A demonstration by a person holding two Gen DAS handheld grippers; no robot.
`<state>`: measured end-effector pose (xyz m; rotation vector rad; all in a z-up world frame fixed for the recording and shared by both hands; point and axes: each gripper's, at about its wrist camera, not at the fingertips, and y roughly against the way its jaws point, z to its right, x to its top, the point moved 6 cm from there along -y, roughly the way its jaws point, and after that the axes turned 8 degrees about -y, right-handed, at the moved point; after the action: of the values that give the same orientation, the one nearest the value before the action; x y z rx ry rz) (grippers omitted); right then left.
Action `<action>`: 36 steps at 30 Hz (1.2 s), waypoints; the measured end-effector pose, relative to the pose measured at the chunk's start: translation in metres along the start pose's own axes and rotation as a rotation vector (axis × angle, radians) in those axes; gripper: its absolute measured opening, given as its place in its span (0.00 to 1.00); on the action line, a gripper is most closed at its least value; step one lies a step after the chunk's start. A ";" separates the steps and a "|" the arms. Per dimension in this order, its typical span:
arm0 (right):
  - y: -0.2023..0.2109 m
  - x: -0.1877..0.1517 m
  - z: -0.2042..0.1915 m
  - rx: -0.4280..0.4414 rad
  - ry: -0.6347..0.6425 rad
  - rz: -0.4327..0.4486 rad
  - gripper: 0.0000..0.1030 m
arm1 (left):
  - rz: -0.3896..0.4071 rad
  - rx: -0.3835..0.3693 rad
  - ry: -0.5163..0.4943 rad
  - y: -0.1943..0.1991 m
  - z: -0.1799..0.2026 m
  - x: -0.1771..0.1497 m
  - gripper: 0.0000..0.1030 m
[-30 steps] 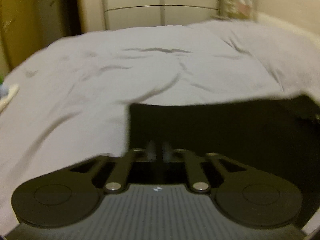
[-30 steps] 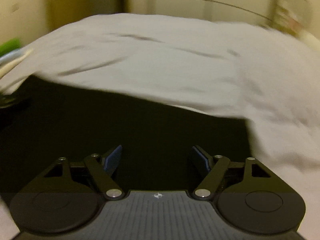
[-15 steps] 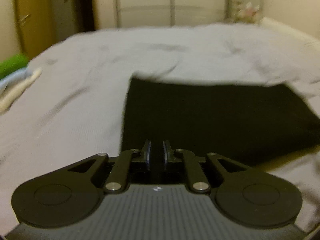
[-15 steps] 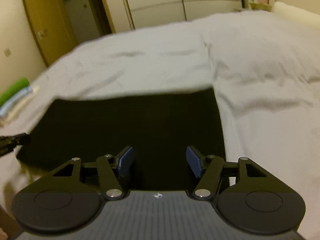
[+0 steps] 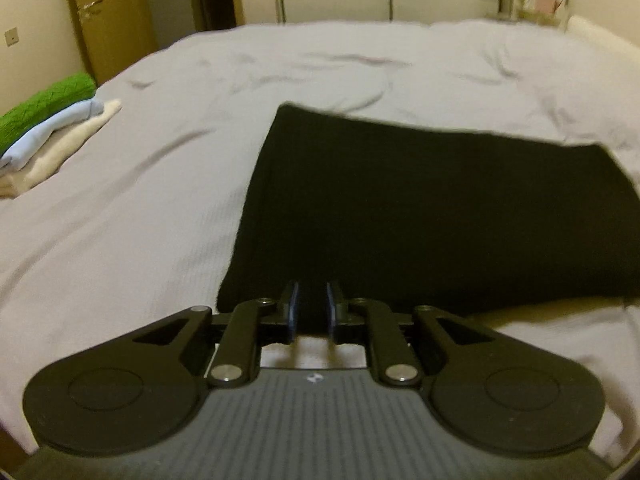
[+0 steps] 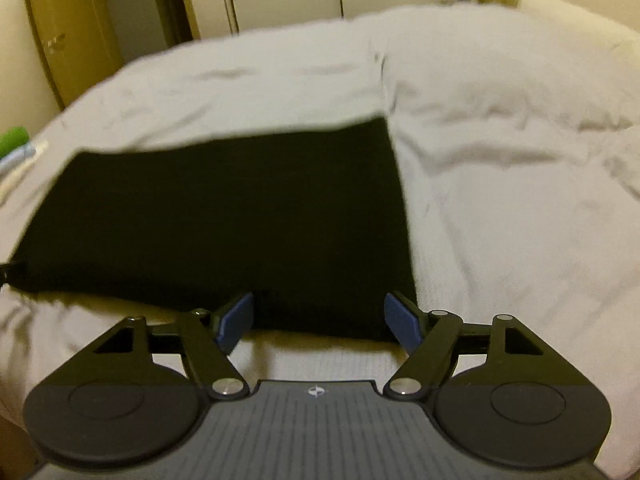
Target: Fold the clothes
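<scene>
One black garment (image 5: 420, 208) lies flat on the bed (image 5: 120, 208); left gripper (image 5: 311, 310) pinches its near edge on narrow jaws, right gripper (image 6: 318, 316) gapes empty, so lifting now risks a skewed fold.

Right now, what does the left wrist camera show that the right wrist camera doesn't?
Only the left wrist view shows the left gripper, jaws nearly together at the black garment's near edge, and the full folded stack of green, blue and cream. Only the right wrist view shows the right gripper, open. Both show the garment lying flat on the bed.
</scene>
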<state>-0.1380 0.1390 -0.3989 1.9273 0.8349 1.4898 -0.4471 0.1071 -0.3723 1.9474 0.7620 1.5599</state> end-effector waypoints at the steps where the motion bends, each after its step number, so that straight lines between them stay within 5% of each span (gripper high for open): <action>1: 0.003 0.001 -0.001 -0.001 -0.010 0.002 0.73 | 0.007 0.002 0.003 0.008 0.001 0.003 0.12; 5: 0.034 0.006 -0.007 0.032 -0.044 0.043 0.97 | 0.039 -0.020 0.023 0.045 0.010 0.010 0.26; 13: 0.057 -0.020 -0.012 -0.010 -0.048 -0.056 0.97 | -0.013 -0.011 0.004 0.089 0.040 -0.009 0.40; 25: 0.117 -0.015 -0.032 0.017 -0.010 0.061 0.98 | 0.039 -0.006 -0.002 0.140 0.046 -0.017 0.46; 36: 0.145 -0.035 -0.031 -0.020 0.001 0.064 0.98 | 0.073 -0.017 -0.009 0.172 0.051 -0.033 0.50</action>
<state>-0.1548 0.0205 -0.3055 1.9554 0.7620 1.5302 -0.3854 -0.0401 -0.2838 1.9889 0.6793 1.5940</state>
